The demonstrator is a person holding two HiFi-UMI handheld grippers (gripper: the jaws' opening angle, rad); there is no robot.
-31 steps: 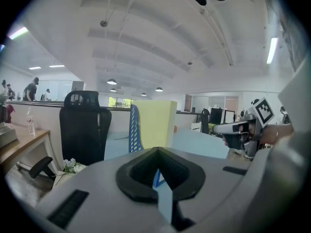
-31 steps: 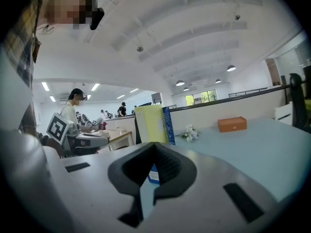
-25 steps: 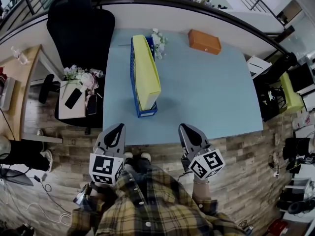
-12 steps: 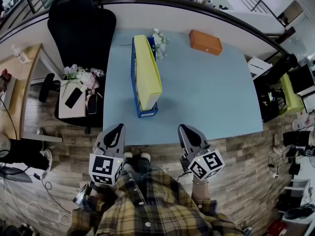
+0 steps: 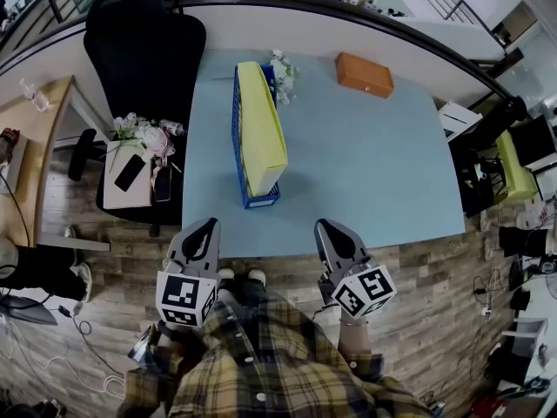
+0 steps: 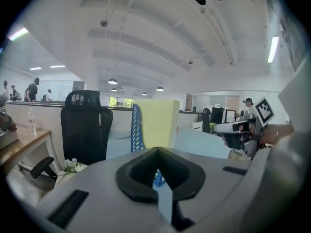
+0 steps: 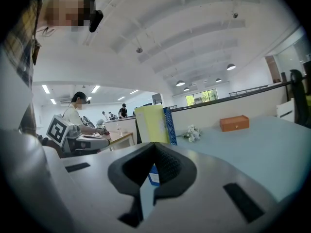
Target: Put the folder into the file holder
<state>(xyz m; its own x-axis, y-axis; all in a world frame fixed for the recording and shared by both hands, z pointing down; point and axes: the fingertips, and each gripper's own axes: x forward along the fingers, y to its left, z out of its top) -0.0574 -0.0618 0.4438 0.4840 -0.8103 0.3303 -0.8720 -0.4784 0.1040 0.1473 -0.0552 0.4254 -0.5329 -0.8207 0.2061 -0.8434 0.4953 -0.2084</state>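
Note:
The yellow folder [image 5: 260, 127] stands upright inside the blue mesh file holder [image 5: 237, 142] on the left half of the light blue table [image 5: 365, 164]. It shows again as the yellow folder [image 6: 156, 123] in the left gripper view and the yellow folder [image 7: 151, 124] in the right gripper view. My left gripper [image 5: 205, 231] and right gripper [image 5: 329, 231] hover off the table's near edge, level with each other. Both are shut and hold nothing. Neither touches the folder or the holder.
An orange box [image 5: 362, 73] lies at the table's far right, and a bunch of white flowers [image 5: 280, 75] sits behind the holder. A black office chair [image 5: 144, 50] and a stool with a phone [image 5: 130, 174] stand left of the table.

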